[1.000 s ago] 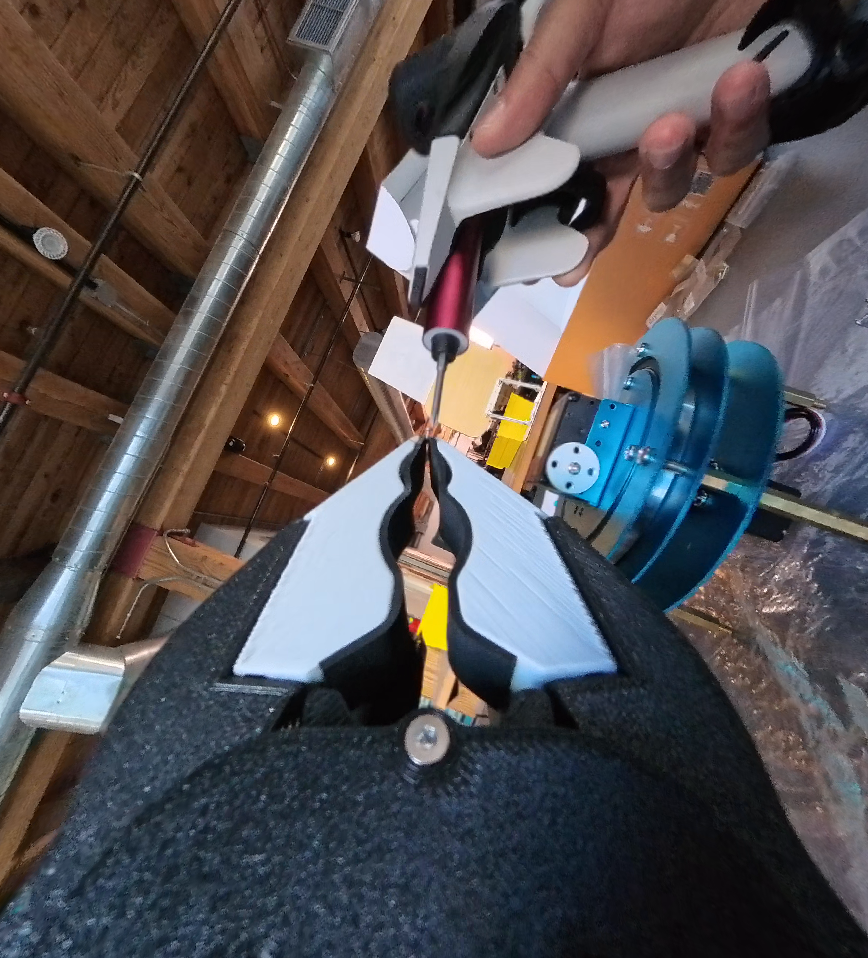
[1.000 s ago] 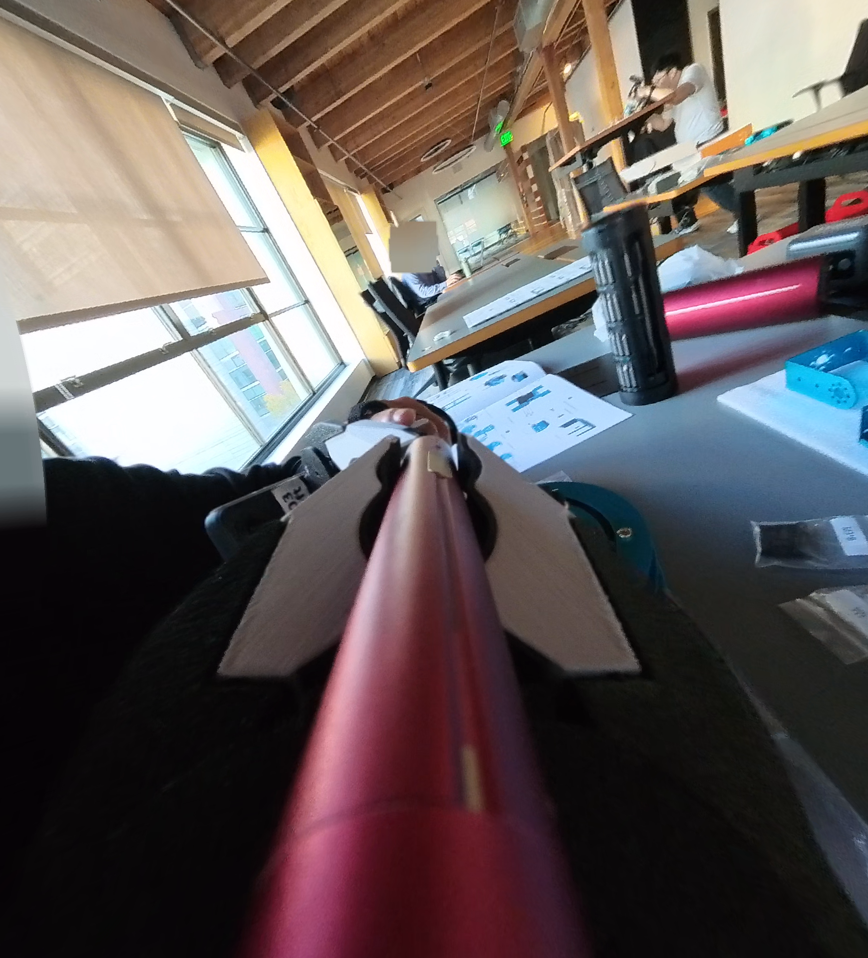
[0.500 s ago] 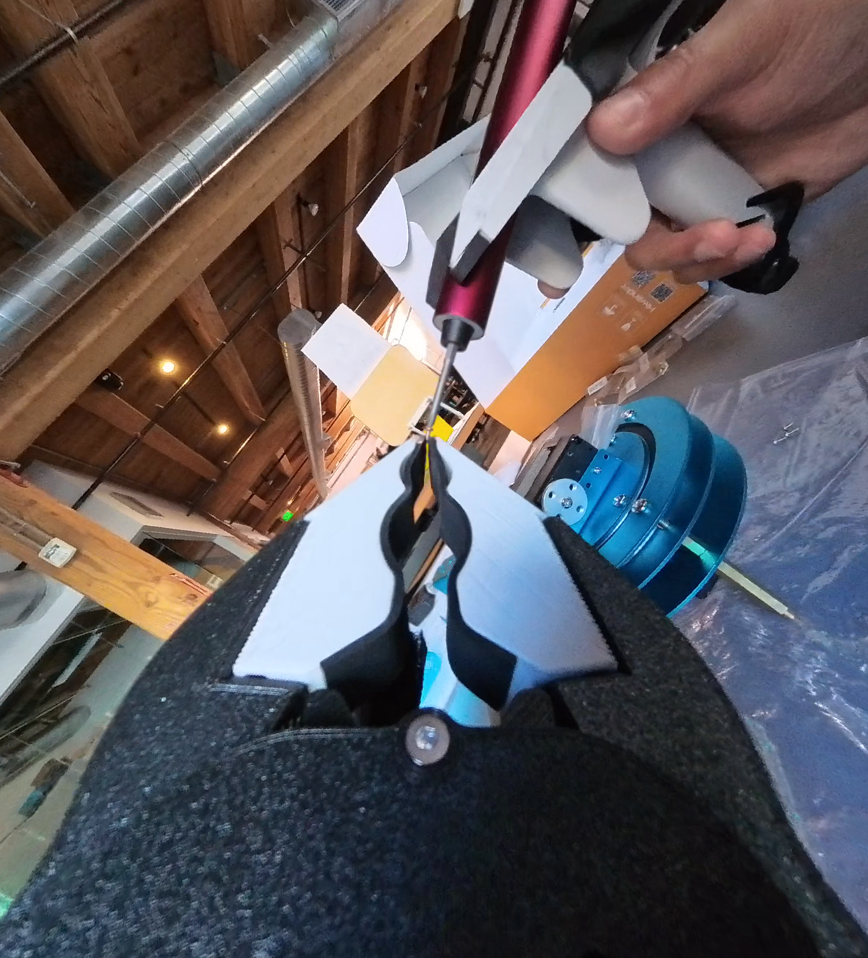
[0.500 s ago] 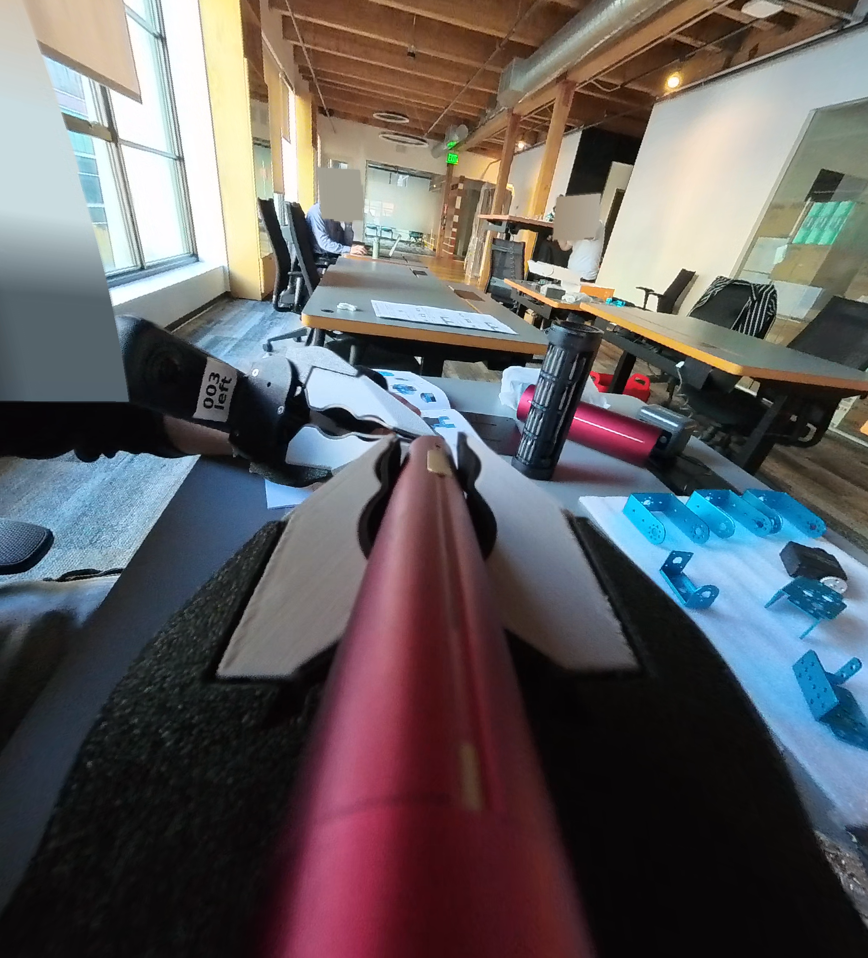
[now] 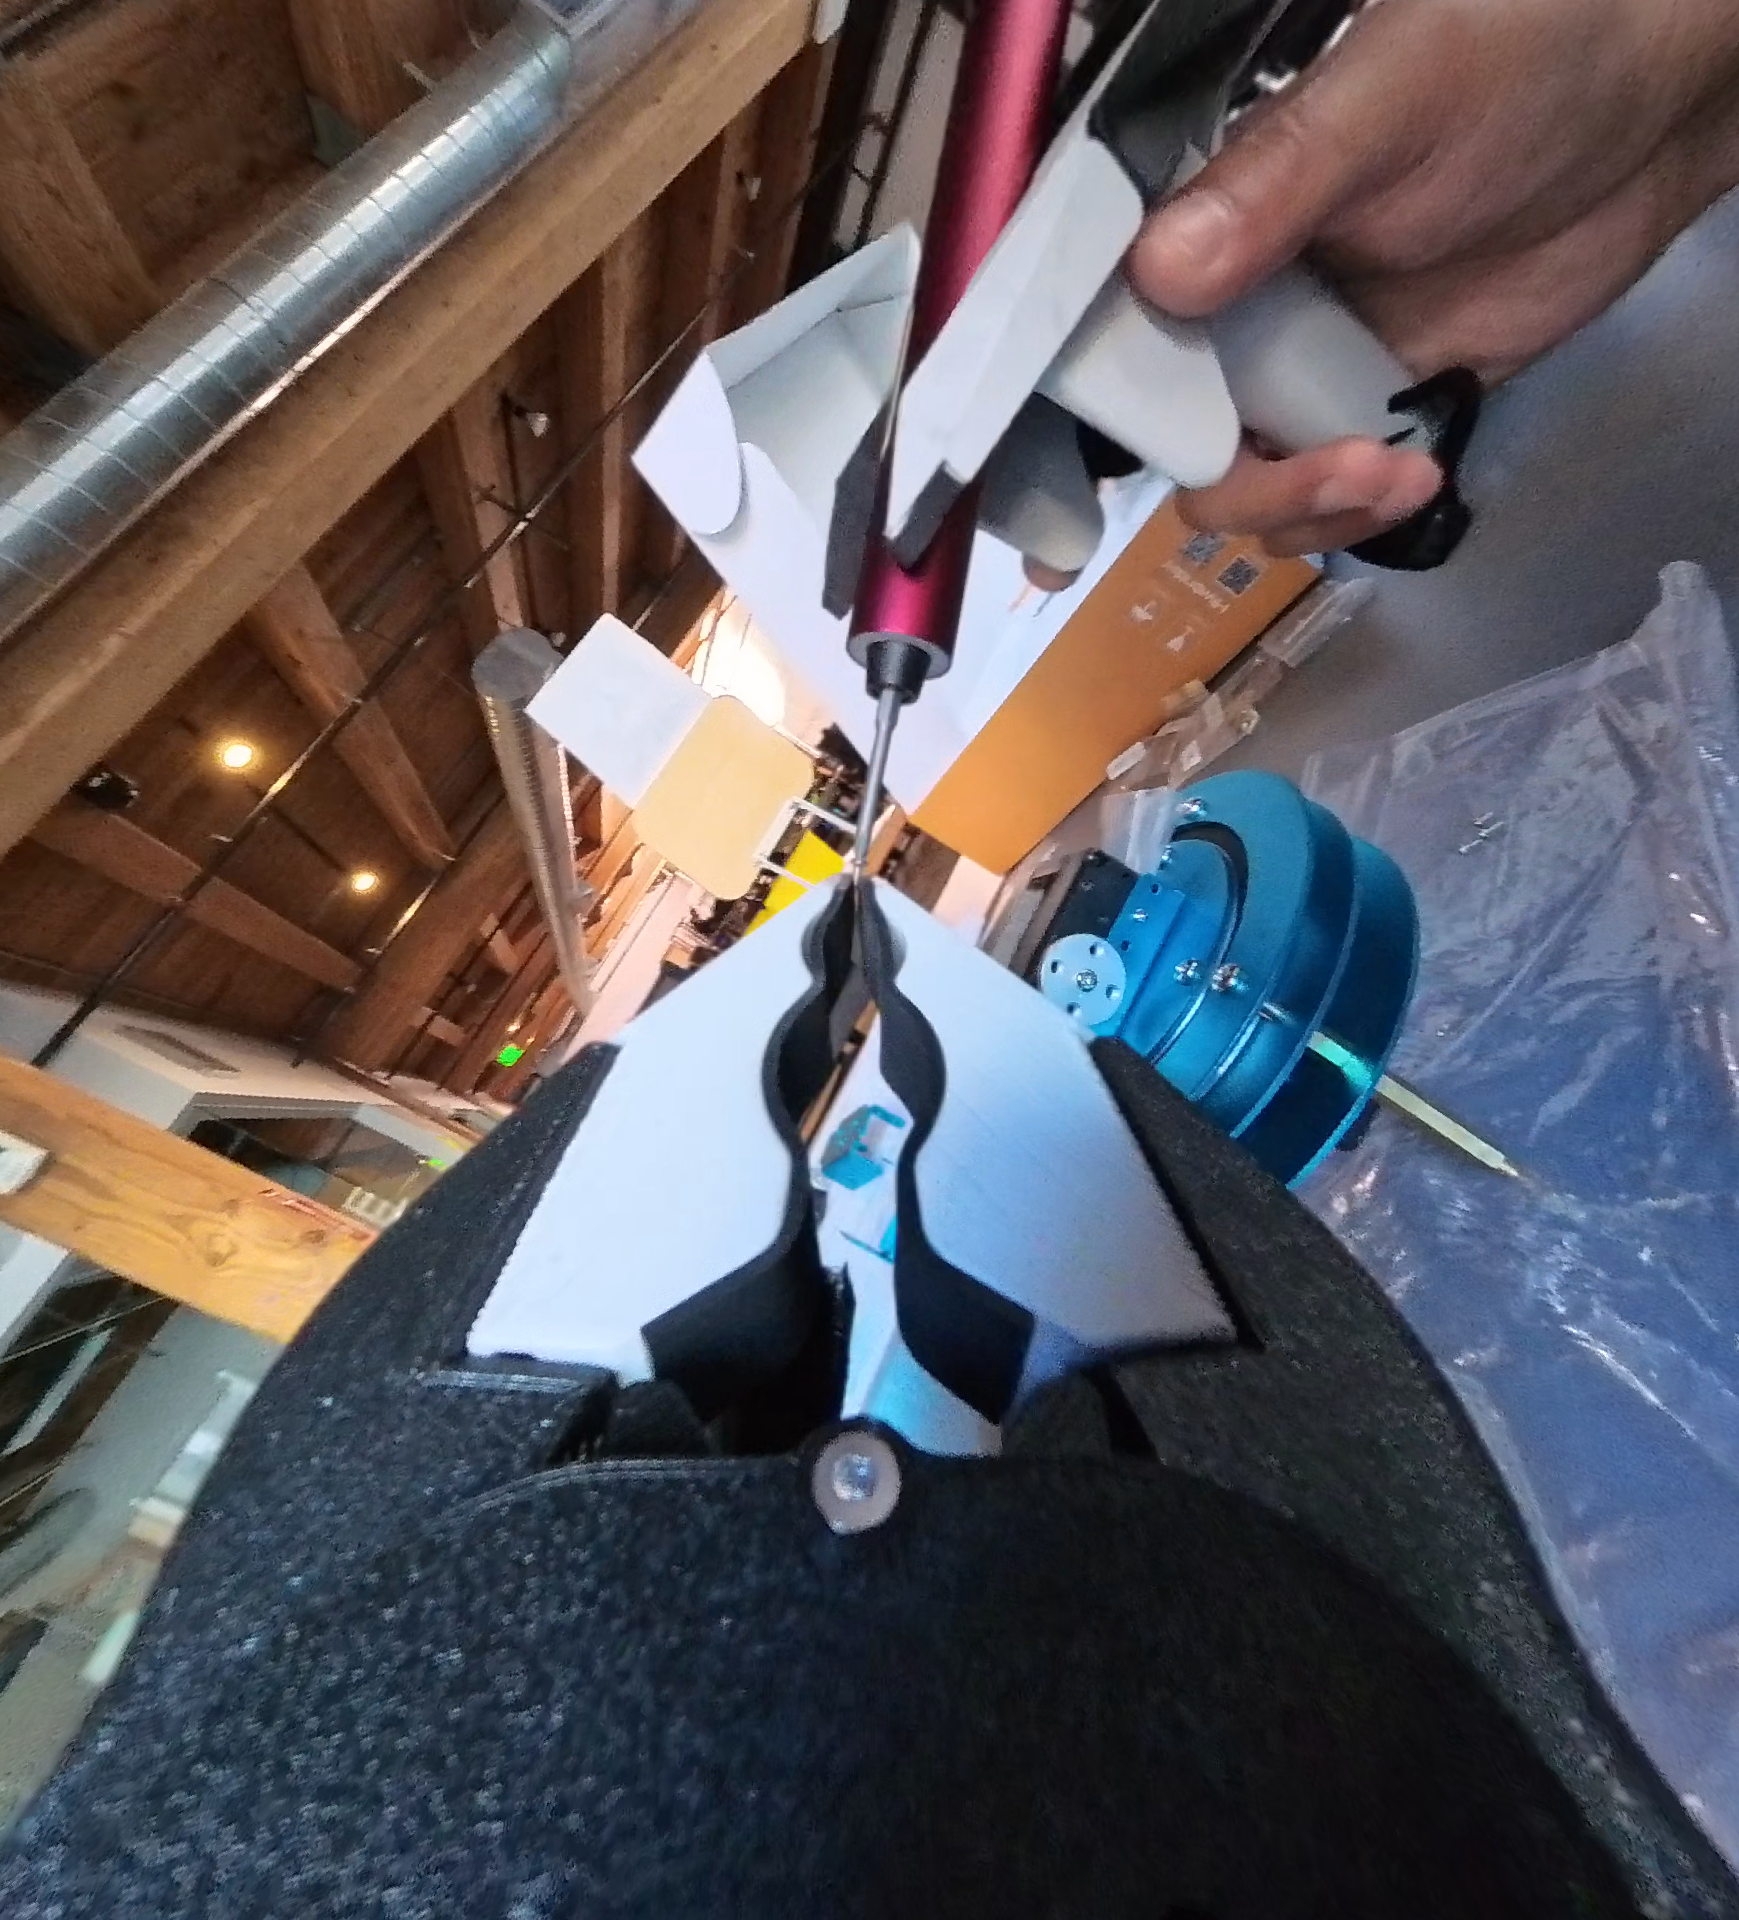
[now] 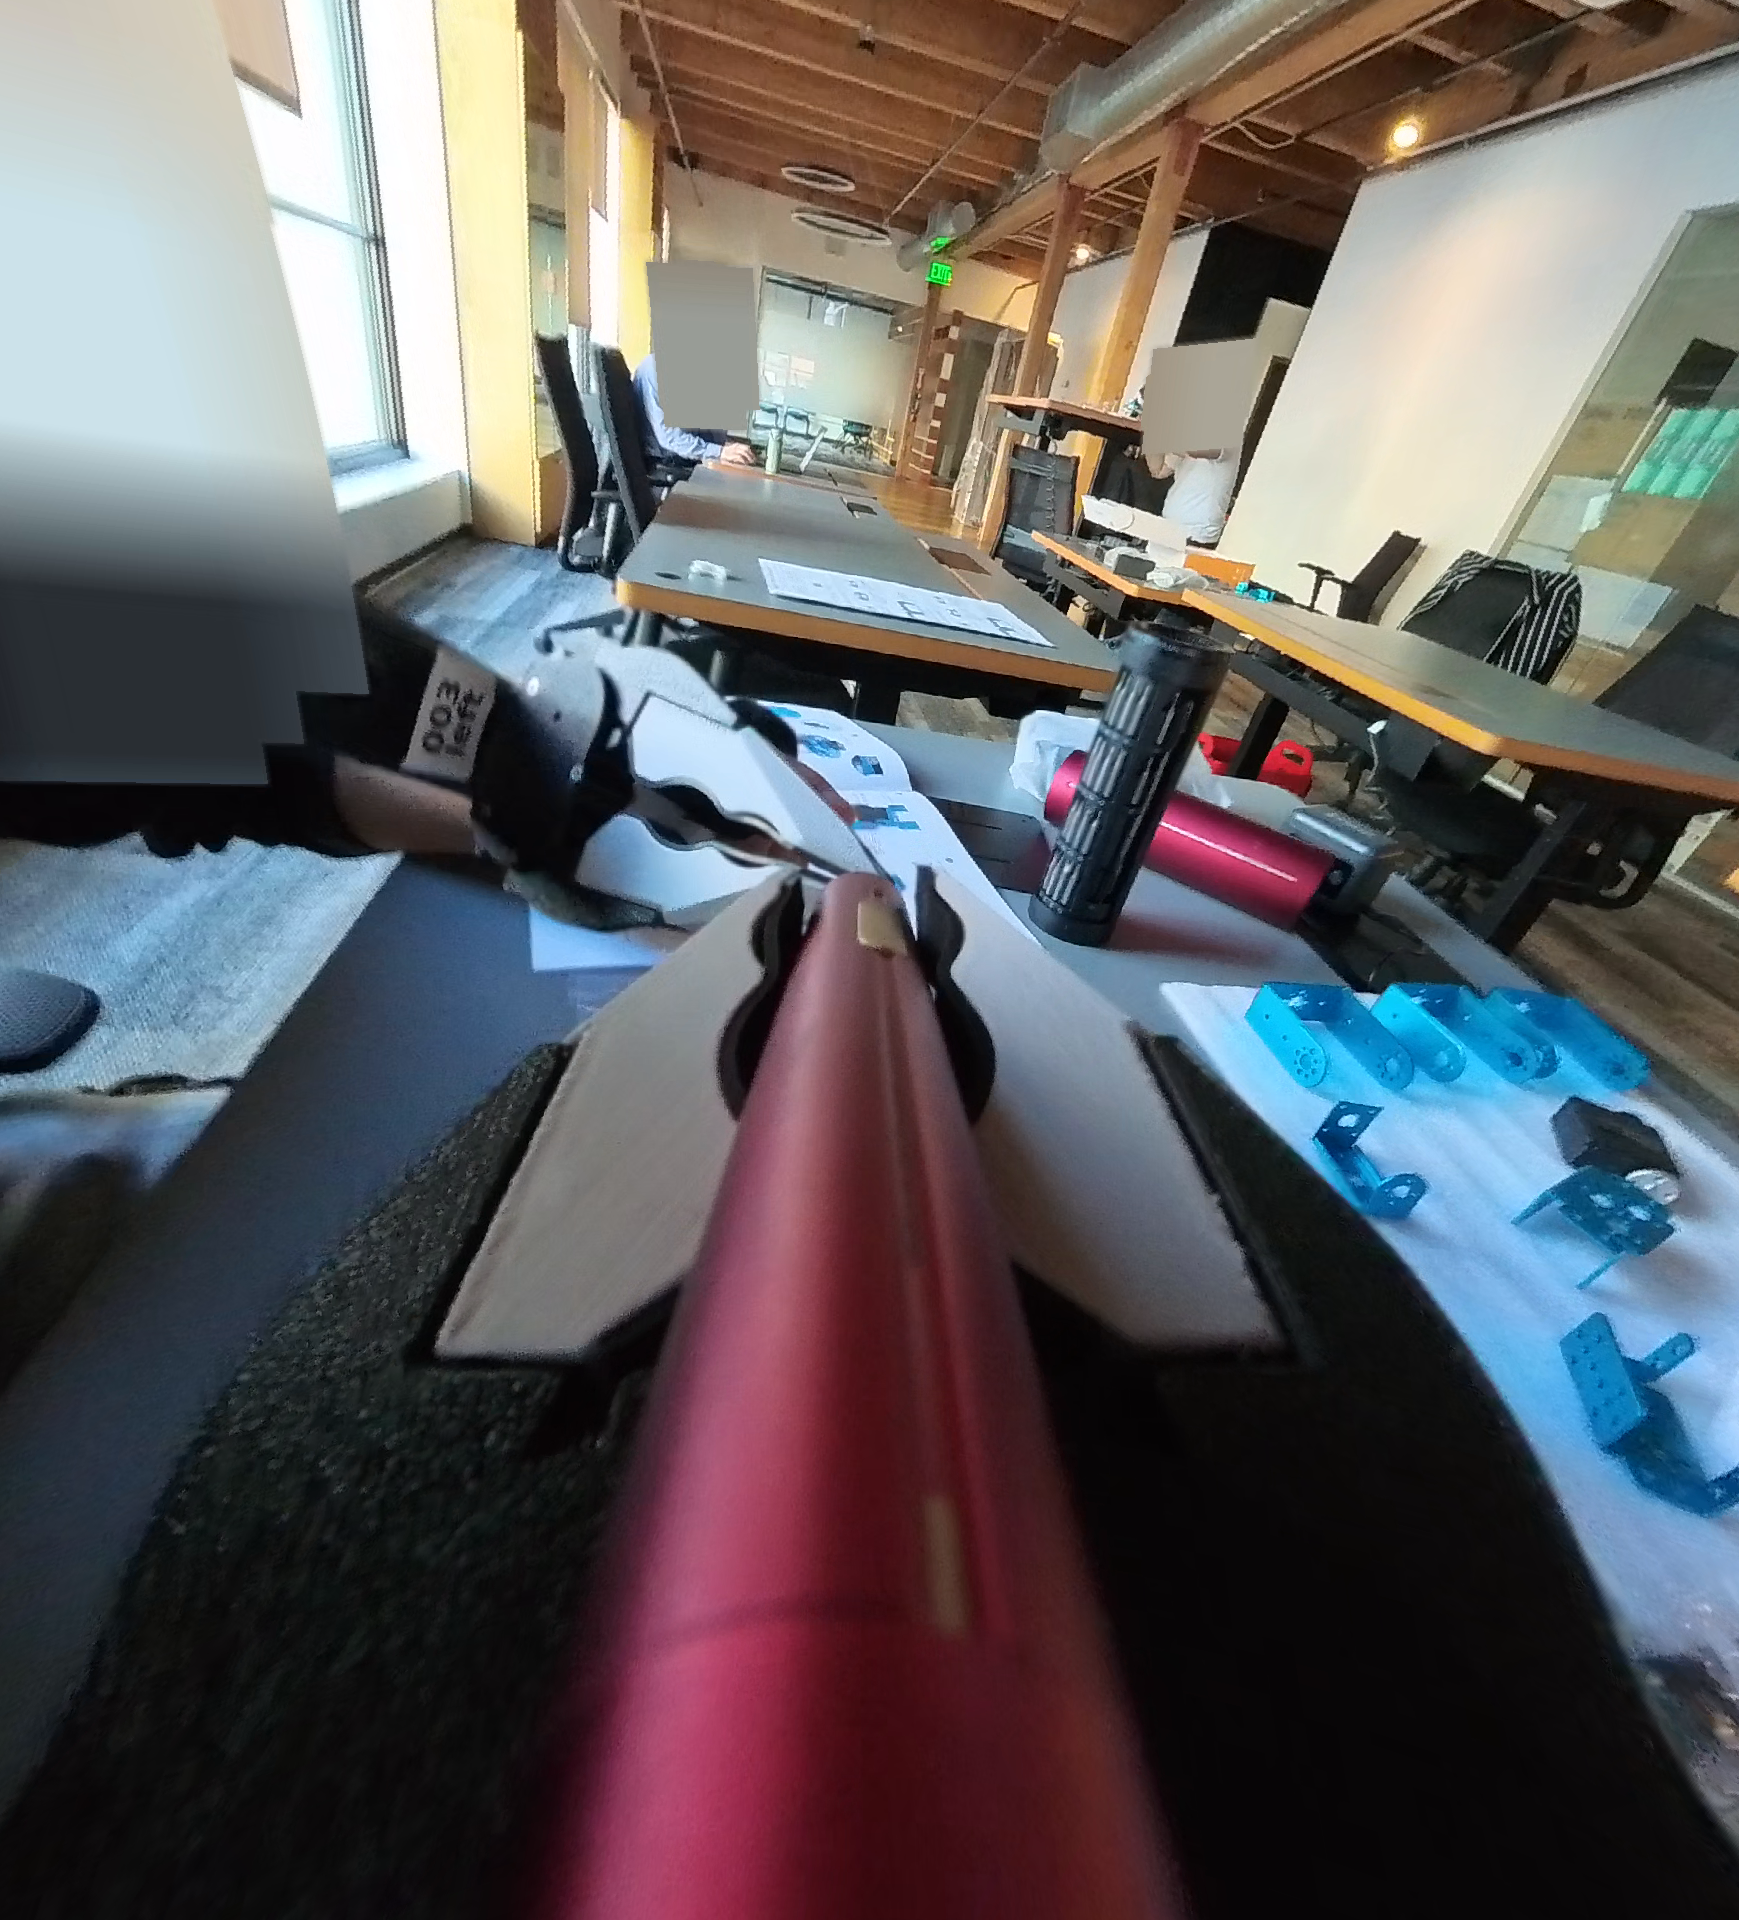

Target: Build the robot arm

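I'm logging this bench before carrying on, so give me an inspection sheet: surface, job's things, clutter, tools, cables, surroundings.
Surface: grey table, white foam sheet on its right.
Job's things: red screwdriver, bit touching the left tool's tips; blue round assembly; blue brackets on the foam.
Clutter: clear plastic bag, black ribbed cylinder, red cylinder lying behind it, printed sheet.
Tools: left tool tips closed, anything pinched too small to tell; right tool shut on the screwdriver, held by a hand.
Cables: nothing seen.
Surroundings: office desks, people seated far off, metal duct overhead.
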